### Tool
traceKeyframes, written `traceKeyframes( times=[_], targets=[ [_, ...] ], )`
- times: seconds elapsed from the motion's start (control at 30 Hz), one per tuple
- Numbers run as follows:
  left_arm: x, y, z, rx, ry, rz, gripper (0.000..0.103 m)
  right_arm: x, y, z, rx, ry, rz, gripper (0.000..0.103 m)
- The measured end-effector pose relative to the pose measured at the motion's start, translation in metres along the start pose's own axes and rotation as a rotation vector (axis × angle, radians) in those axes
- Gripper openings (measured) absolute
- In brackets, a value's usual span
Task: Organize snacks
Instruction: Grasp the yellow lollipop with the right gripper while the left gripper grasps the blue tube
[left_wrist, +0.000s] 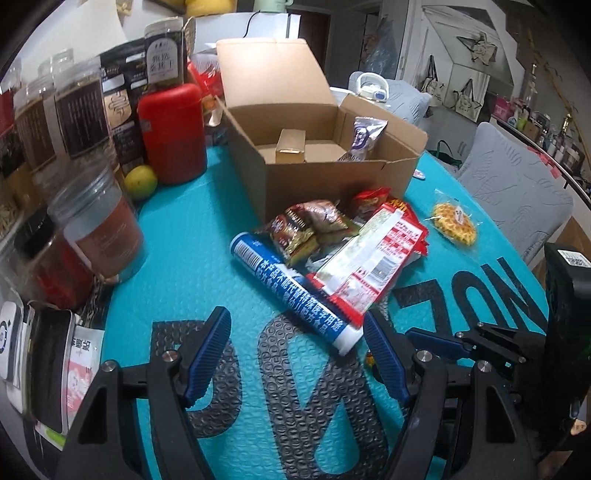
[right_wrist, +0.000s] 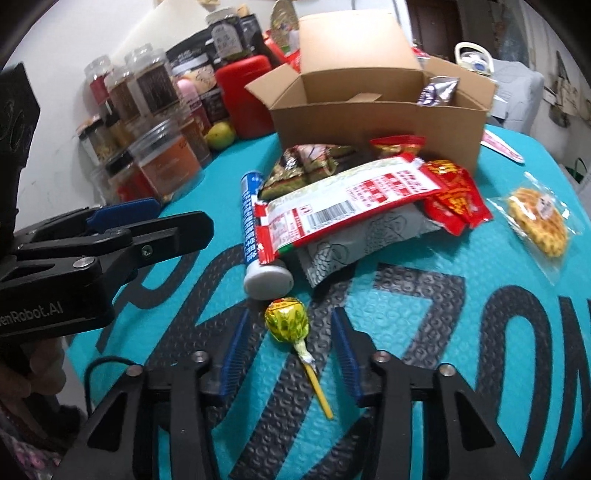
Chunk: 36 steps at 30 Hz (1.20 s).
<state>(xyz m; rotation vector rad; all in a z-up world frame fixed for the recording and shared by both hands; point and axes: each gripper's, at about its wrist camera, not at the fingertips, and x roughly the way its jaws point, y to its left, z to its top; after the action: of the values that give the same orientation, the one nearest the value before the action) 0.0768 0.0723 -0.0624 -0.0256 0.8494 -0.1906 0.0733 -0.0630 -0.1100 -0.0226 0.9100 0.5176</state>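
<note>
An open cardboard box (left_wrist: 321, 177) (right_wrist: 376, 118) stands on the teal mat and holds a purple-white packet (left_wrist: 364, 138) and a small brown carton (left_wrist: 291, 146). In front of it lies a pile of snacks: a blue tube (left_wrist: 288, 291) (right_wrist: 253, 229), a red-white flat packet (left_wrist: 373, 266) (right_wrist: 347, 203), red packets (right_wrist: 454, 195) and dark packets (left_wrist: 306, 229). A wrapped waffle (left_wrist: 454, 223) (right_wrist: 537, 221) lies apart to the right. My left gripper (left_wrist: 295, 317) is open, with the tube's white end between its fingers but untouched. My right gripper (right_wrist: 291, 321) is open around a yellow lollipop (right_wrist: 286, 319) that lies on the mat.
Jars (left_wrist: 99, 229) (right_wrist: 166, 162), a red canister (left_wrist: 173, 133) and a yellow-green fruit (left_wrist: 140, 181) crowd the left side of the table. A grey padded chair (left_wrist: 513, 184) stands beyond the right edge. Packets and a dark case (left_wrist: 51, 369) lie at the near left.
</note>
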Motion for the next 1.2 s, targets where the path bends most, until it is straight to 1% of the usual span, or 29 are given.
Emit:
traceKeyframes(
  times=[0.07, 0.13, 0.2, 0.33, 0.43, 0.53, 0.67, 0.77, 0.8, 1.07, 1.2],
  targets=[
    [0.006, 0.001, 0.0, -0.006, 0.017, -0.004, 0.074, 0.005, 0.0, 0.001, -0.008, 0.014, 0.004, 0.031],
    [0.011, 0.0, 0.0, -0.01, 0.032, -0.014, 0.074, 0.009, -0.001, 0.002, -0.012, 0.03, 0.011, 0.024],
    [0.017, -0.002, 0.0, -0.011, 0.048, -0.027, 0.074, 0.008, -0.005, 0.002, -0.014, 0.028, 0.02, 0.024],
    [0.029, -0.009, 0.001, -0.007, 0.075, -0.047, 0.074, 0.001, -0.02, 0.002, 0.016, 0.016, 0.004, 0.024],
    [0.041, -0.016, 0.002, -0.011, 0.101, -0.06, 0.074, -0.006, -0.036, 0.002, 0.058, 0.007, -0.019, 0.024],
    [0.053, -0.025, 0.002, -0.004, 0.125, -0.055, 0.074, -0.013, -0.049, 0.001, 0.088, -0.007, -0.046, 0.024],
    [0.065, -0.033, 0.001, 0.018, 0.149, -0.009, 0.074, -0.02, -0.061, -0.001, 0.132, -0.018, -0.057, 0.024],
    [0.065, -0.03, 0.0, 0.003, 0.151, -0.002, 0.074, -0.021, -0.064, -0.004, 0.147, -0.018, -0.059, 0.024],
    [0.064, -0.028, 0.0, -0.002, 0.15, 0.022, 0.074, -0.021, -0.065, -0.005, 0.15, -0.016, -0.058, 0.024],
    [0.054, 0.002, -0.013, -0.064, 0.175, 0.106, 0.074, -0.022, -0.066, -0.005, 0.143, -0.024, -0.04, 0.024],
    [0.042, 0.016, -0.018, -0.089, 0.17, 0.172, 0.074, -0.018, -0.061, -0.004, 0.126, -0.018, -0.033, 0.024]
  ],
)
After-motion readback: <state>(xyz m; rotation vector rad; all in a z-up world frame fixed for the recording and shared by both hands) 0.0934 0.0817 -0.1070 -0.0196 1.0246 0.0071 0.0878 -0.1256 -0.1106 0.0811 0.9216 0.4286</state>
